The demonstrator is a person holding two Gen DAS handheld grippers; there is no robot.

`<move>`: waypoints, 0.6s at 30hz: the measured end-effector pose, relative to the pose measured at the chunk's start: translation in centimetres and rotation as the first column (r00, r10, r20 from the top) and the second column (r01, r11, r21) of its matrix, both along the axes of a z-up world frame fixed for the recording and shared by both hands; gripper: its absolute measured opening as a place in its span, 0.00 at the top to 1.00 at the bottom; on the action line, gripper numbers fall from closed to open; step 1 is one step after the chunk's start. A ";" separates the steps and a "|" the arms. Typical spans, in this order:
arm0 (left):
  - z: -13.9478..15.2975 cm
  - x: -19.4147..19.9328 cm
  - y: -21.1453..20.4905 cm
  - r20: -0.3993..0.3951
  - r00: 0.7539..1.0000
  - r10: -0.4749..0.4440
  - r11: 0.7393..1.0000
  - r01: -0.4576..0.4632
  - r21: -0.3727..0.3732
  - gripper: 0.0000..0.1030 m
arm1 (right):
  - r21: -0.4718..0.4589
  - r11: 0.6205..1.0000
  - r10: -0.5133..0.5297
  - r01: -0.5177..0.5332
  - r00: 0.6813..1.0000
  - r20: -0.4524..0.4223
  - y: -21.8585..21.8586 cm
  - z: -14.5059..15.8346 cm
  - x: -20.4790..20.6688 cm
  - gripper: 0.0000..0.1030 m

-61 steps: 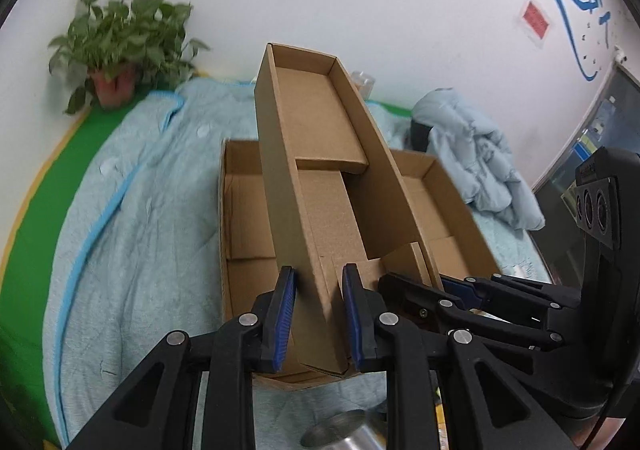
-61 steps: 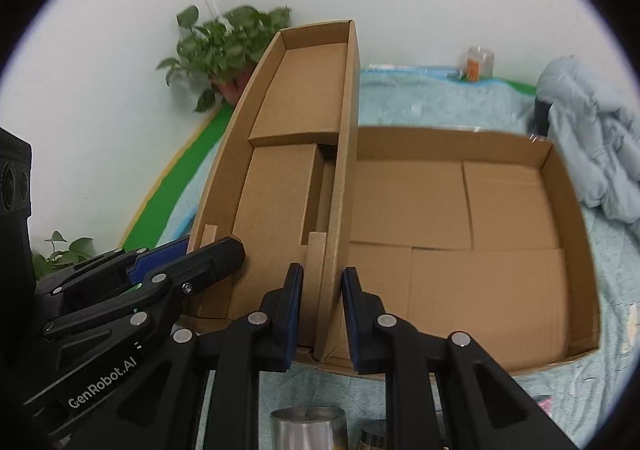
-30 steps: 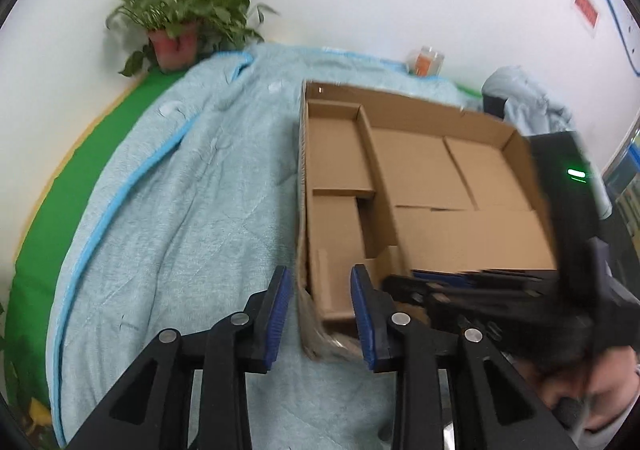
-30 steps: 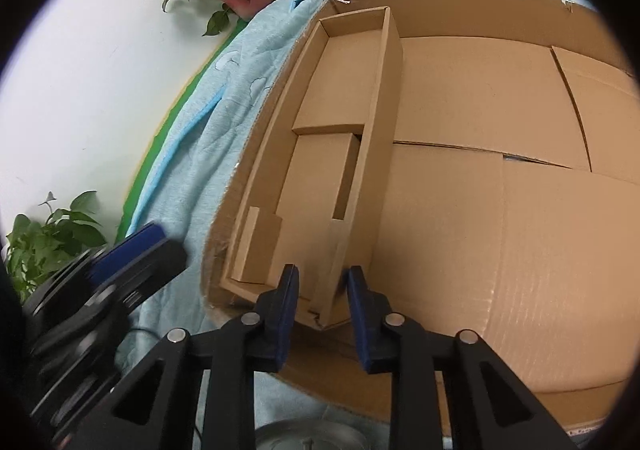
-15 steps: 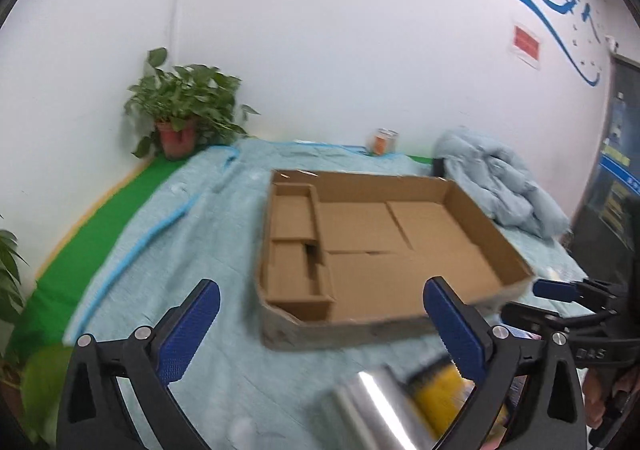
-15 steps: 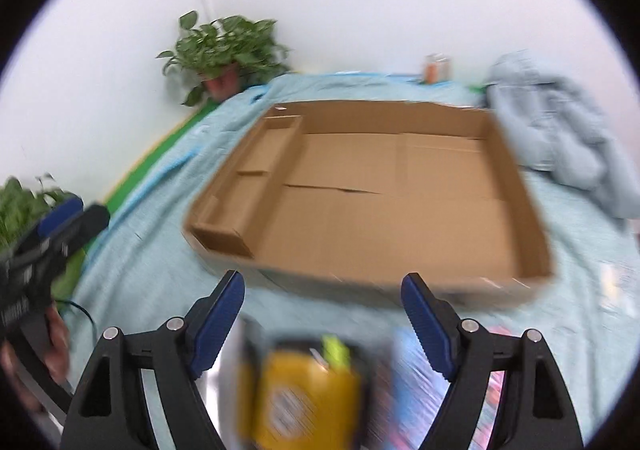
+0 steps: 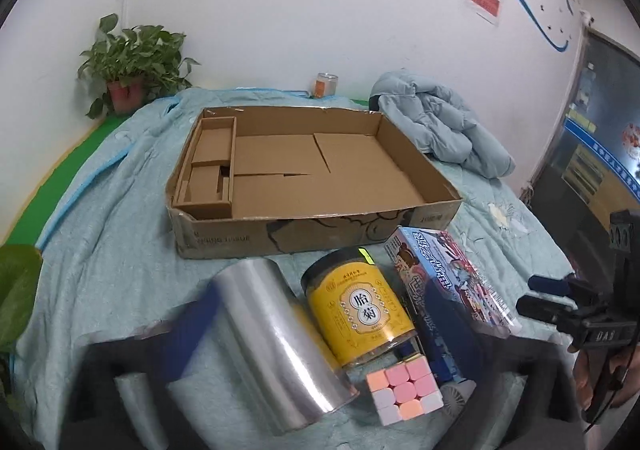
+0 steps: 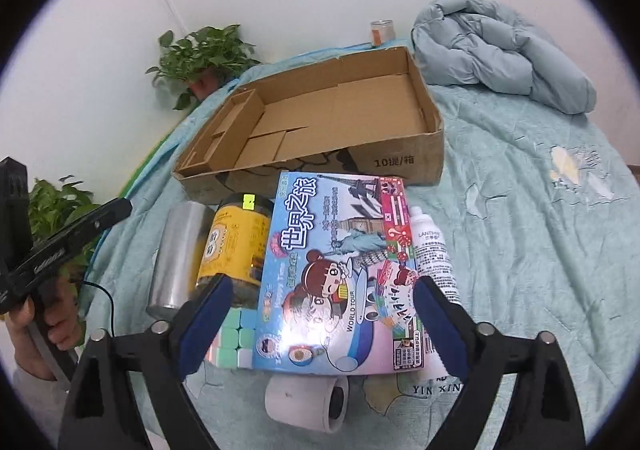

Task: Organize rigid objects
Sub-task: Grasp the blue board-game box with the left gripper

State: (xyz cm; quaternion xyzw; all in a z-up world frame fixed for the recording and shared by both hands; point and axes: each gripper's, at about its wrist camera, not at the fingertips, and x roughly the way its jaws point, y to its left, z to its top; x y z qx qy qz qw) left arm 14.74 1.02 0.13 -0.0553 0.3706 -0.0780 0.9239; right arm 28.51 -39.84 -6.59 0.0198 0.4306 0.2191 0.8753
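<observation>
Hovering over the pile w/ jaws spread wide and empty, the right gripper [image 8: 322, 304] brackets the game box [image 8: 332, 274], so the step in hand looks like the first pick: items lie grouped on the blanket [image 8: 540, 250] just in front of the carton [image 8: 400, 161], whose main bay holds nothing yet; only a narrow cardboard divider [image 7: 212, 165] sits along its left side. Left gripper [image 7: 316, 314] shows in its own view only as motion blur, so I can't tell if its fingers are apart or shut; the right view doesn't settle it either. Next move, prob.: lower the right fingers down both long edges of the game box, squeeze, lift clear of the neighbours, carry fwd into the carton. Box is wide vs. the jaw span, so centring matters; it also rests partly on the jar [image 8: 236, 242] and bottle [image 8: 434, 250], which may roll. Also in the pile: silver can [image 7: 276, 354], cube [image 7: 404, 390], white roll [image 8: 306, 402]. Readable text: game box "世界之旅" and "WORLD TOUR"; jar label "胎菊"; bottle "LANTSHI"-ish, unsure; carton side "10提/箱"; blanket "YIN XIN".
</observation>
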 end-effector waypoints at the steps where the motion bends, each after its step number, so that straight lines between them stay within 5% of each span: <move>1: -0.2 0.5 -0.3 -0.012 1.000 -0.013 1.000 0.013 -0.021 0.03 | 0.003 1.000 0.021 -0.021 1.000 -0.005 -0.4 -0.4 0.0 0.11; 8: -3.7 4.0 -4.7 -0.171 0.975 -0.139 0.982 0.113 -0.152 0.03 | 0.047 0.986 0.168 -0.163 0.973 -0.158 -1.7 -4.5 2.6 0.11; 18: -6.6 9.2 -12.2 -0.284 0.916 -0.284 0.953 0.237 -0.188 0.12 | 0.031 0.972 0.233 -0.232 0.955 -0.184 -1.6 -6.4 4.9 0.10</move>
